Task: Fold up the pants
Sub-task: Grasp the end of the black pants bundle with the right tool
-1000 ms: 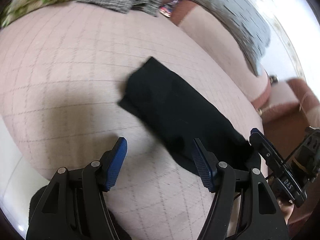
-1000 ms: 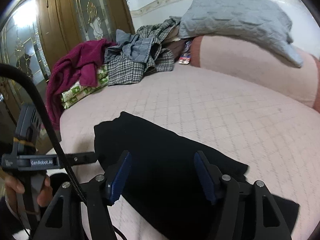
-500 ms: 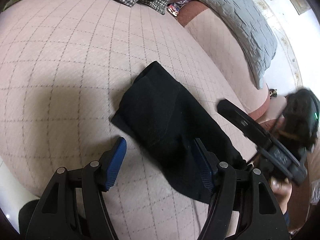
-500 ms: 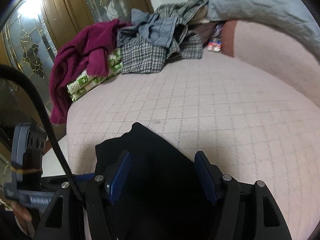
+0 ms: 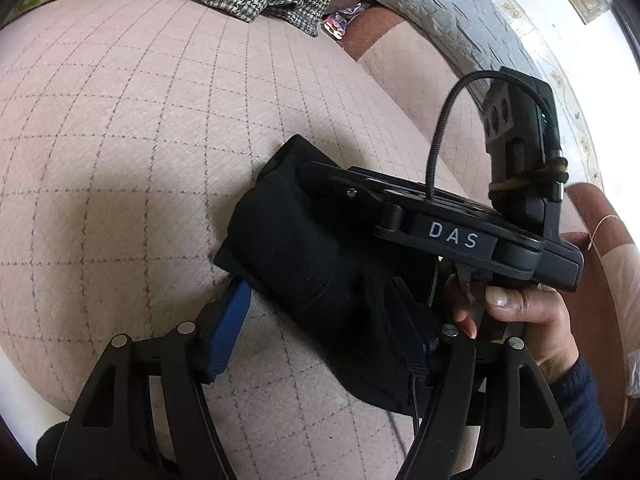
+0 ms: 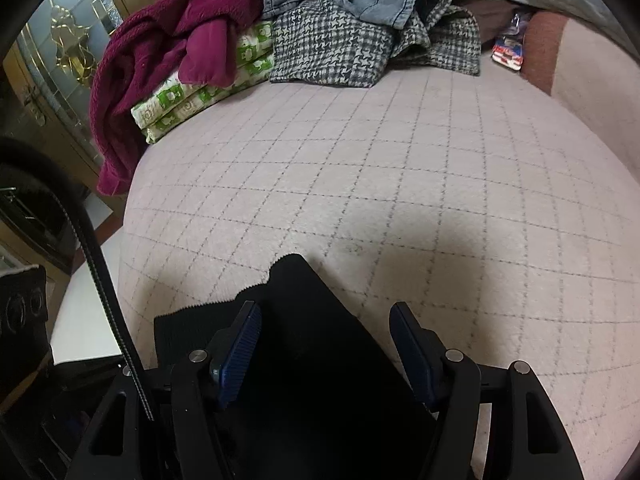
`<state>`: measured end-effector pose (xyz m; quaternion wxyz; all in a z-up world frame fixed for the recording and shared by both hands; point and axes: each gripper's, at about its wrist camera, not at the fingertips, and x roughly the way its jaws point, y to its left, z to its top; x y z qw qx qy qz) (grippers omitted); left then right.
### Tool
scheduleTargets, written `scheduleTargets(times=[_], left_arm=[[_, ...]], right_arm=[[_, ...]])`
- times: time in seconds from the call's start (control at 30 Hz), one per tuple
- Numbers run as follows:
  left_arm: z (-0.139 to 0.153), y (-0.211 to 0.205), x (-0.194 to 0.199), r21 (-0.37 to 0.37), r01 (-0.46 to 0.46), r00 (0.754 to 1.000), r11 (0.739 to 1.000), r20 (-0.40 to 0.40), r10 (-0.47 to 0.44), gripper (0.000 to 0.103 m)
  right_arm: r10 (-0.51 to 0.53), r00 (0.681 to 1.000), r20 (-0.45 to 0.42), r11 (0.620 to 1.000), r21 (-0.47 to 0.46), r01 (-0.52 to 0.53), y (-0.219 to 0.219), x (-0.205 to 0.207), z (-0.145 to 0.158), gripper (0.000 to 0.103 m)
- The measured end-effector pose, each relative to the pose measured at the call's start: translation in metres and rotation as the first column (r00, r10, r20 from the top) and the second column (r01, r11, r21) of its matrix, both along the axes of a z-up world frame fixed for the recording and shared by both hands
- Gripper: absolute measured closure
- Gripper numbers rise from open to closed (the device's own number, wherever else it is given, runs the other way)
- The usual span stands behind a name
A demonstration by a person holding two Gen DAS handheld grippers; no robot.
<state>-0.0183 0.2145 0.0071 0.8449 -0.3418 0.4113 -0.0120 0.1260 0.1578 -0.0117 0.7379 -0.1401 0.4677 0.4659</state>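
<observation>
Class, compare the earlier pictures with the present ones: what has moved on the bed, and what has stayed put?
The right gripper swung in over the folded black pants, hovering open above them. The left gripper is opening, straddling the pants' near end, gripping nothing. The pants and the clothes pile stayed put.

Pants on the bed, between my grippers.
The pants (image 5: 304,248) lie on the bed (image 5: 120,128) near its front edge; my right gripper (image 6: 324,344) hangs over them, my left gripper (image 5: 324,332) straddles them, and clothes (image 6: 340,32) are piled at the bed's far end.
</observation>
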Motion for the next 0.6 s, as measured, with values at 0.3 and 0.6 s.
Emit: scheduleTargets(times=[0.3,0.6], left_arm=[[-0.0010,-0.0030,0.0040,0.024,-0.005,1.000,1.000,0.023,0.005,0.032],[-0.0027,-0.0025,0.0035,0.024,-0.006,1.000,1.000,0.028,0.005,0.032]], right_arm=[[0.002,0.999,-0.038,0.999,0.032,-0.001,-0.0033,-0.0001,-0.0043,0.039],[0.009,1.000,-0.018,1.000,0.029,-0.009,-0.0006,-0.0044,-0.0042,0.040]])
